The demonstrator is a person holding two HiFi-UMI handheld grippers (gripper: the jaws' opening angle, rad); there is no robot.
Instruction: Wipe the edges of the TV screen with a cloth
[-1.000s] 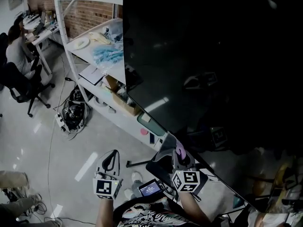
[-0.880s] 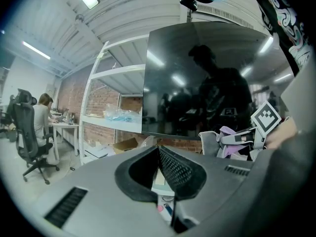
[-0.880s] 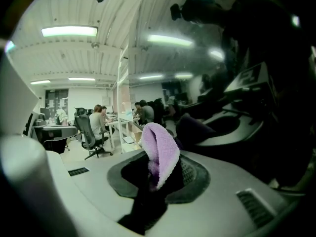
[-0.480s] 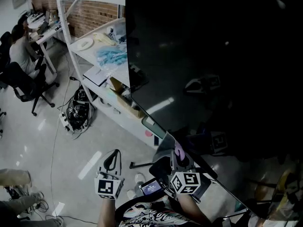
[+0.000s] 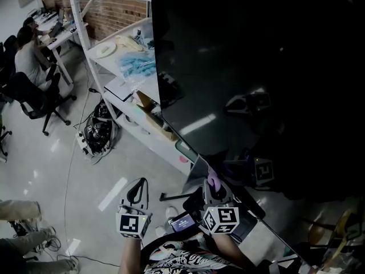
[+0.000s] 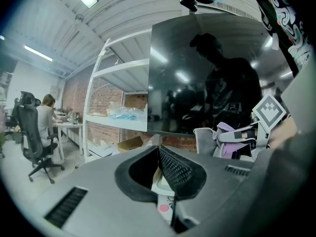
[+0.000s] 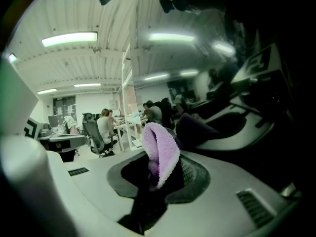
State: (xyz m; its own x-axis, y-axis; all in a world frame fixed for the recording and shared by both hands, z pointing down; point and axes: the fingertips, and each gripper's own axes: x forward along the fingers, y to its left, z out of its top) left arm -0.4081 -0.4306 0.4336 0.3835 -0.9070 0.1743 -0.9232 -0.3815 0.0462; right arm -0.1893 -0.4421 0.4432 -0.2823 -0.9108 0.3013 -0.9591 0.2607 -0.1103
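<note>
A large dark TV screen (image 5: pixel 256 67) fills the upper right of the head view and mirrors both grippers. My right gripper (image 5: pixel 213 182) is shut on a folded purple cloth (image 5: pixel 214 180), which sticks out between its jaws at the screen's lower left corner. In the right gripper view the purple cloth (image 7: pixel 163 153) stands up from the right gripper (image 7: pixel 159 171), close to the dark screen (image 7: pixel 247 83). My left gripper (image 5: pixel 137 192) hangs over the floor to the left, jaws shut, with nothing in them. The left gripper (image 6: pixel 163 164) faces the TV screen (image 6: pixel 207 78).
A white shelf unit (image 5: pixel 117 67) with bags, boxes and papers stands left of the TV. Cables and a power strip (image 5: pixel 97 133) lie on the floor beneath it. A person sits on an office chair (image 5: pixel 31 90) at a desk, far left. A phone (image 5: pixel 183 224) is mounted near my chest.
The view has shifted slightly right and down. Both grippers keep about the same poses, with the cloth still held at the screen's lower left corner.
</note>
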